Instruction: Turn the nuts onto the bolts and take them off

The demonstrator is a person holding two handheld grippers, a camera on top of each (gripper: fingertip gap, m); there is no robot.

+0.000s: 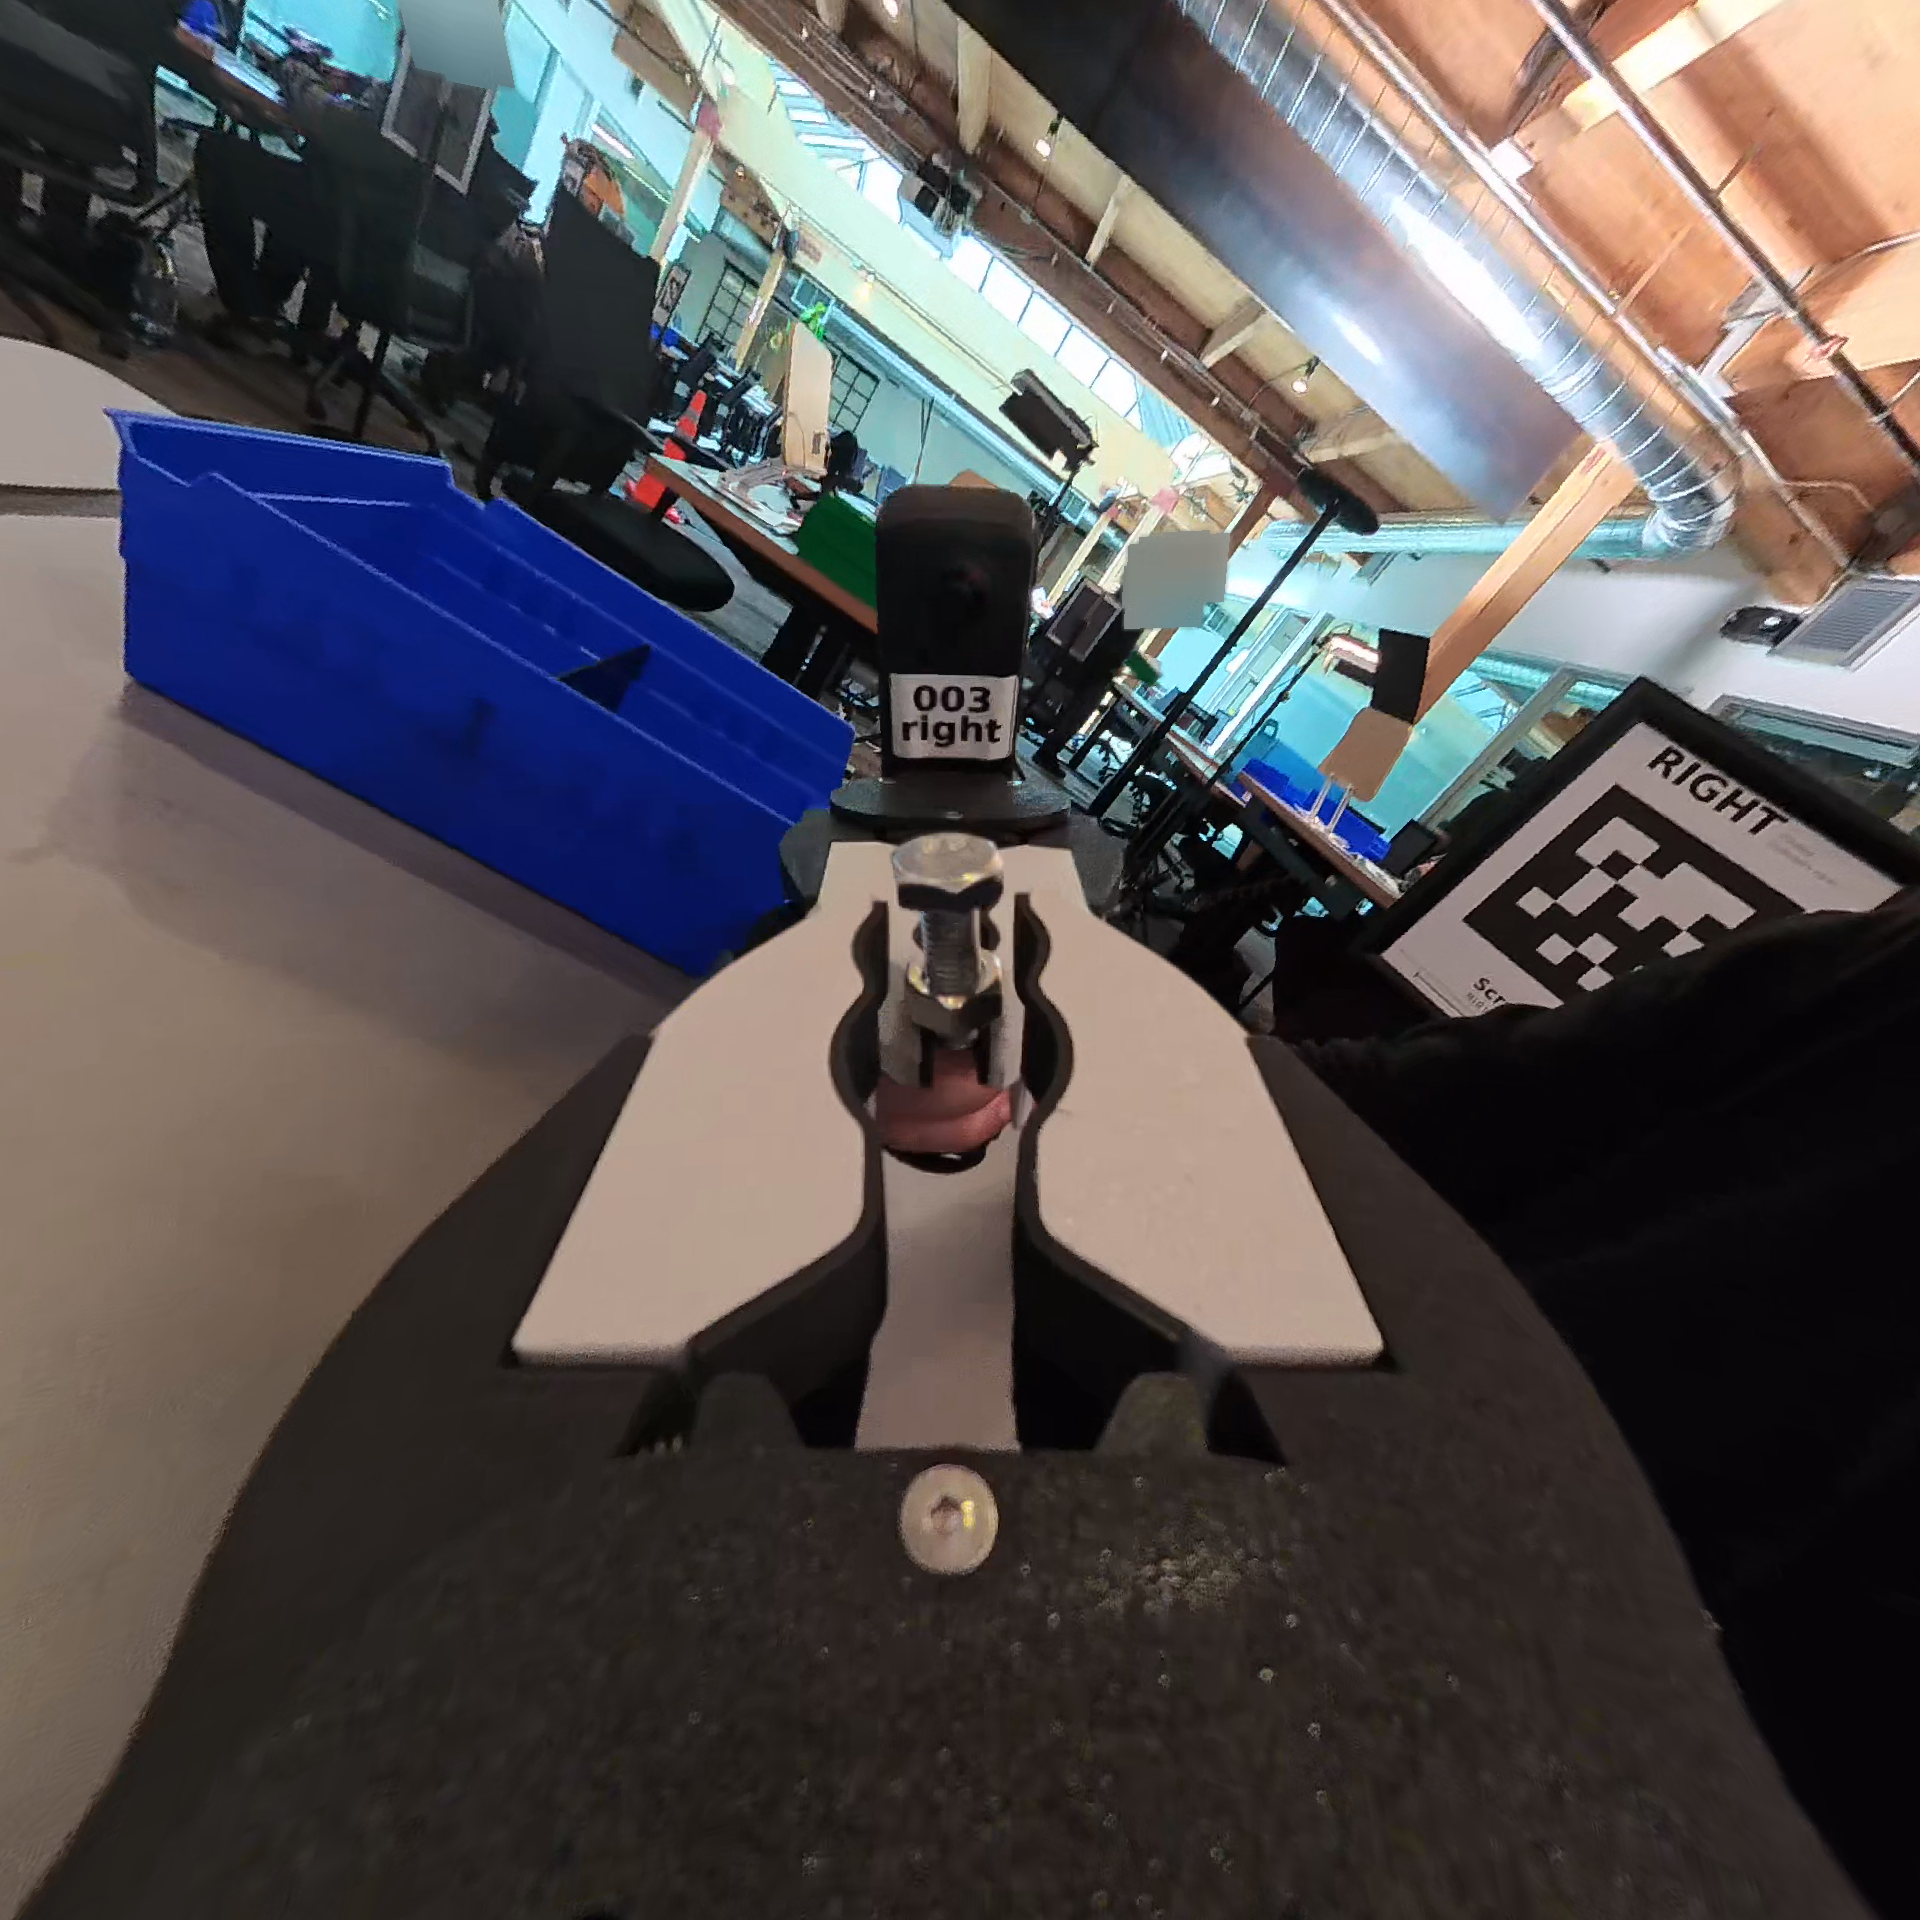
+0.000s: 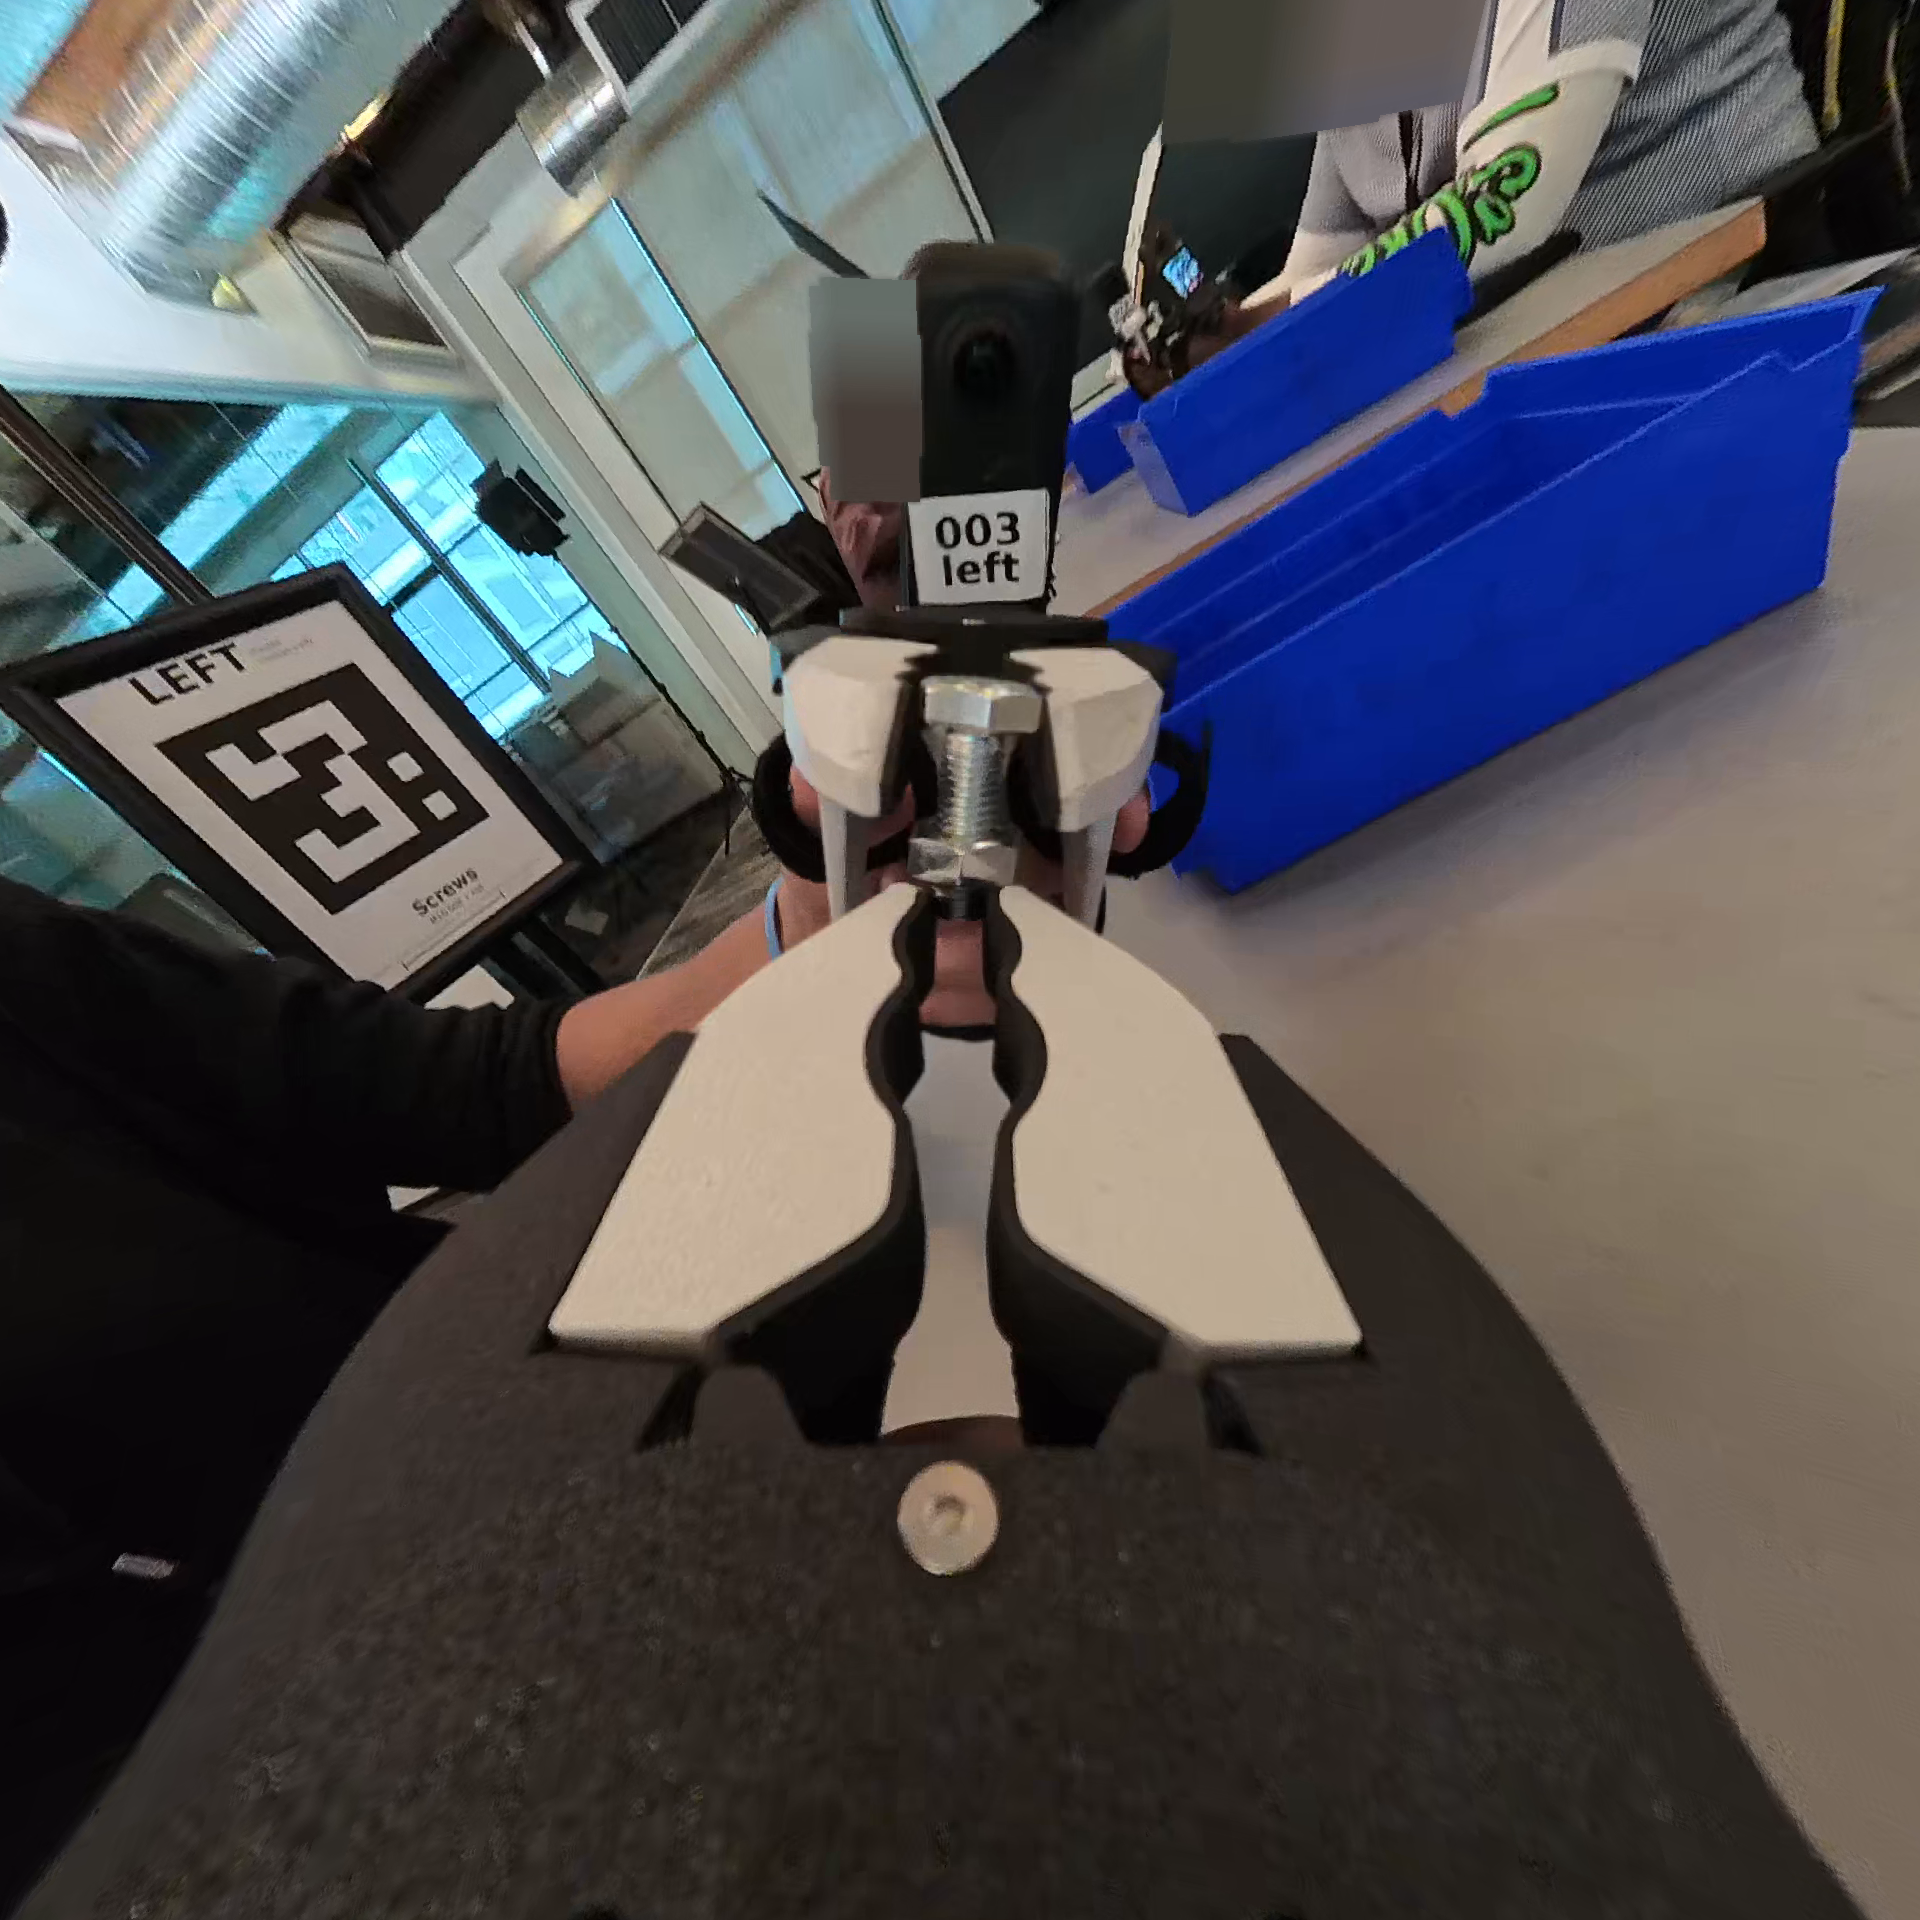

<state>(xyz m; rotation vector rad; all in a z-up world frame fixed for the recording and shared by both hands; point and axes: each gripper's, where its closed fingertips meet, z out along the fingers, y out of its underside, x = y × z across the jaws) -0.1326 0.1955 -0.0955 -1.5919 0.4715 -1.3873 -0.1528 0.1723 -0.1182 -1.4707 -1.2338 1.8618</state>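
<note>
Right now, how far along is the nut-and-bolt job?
Done: the nut sits at the thread end of the bolt. In hand: left tool clamps the bolt head, right tool grips the nut. Left: most thread is bare; whether it is going on or off, I cannot tell.

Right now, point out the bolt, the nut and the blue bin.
bolt (image 2: pixel 982 701), right wrist view, on its hex head.
nut (image 2: pixel 961 857), right wrist view, on its front face.
bin (image 1: pixel 416 717), left wrist view, on its near side wall.
</note>
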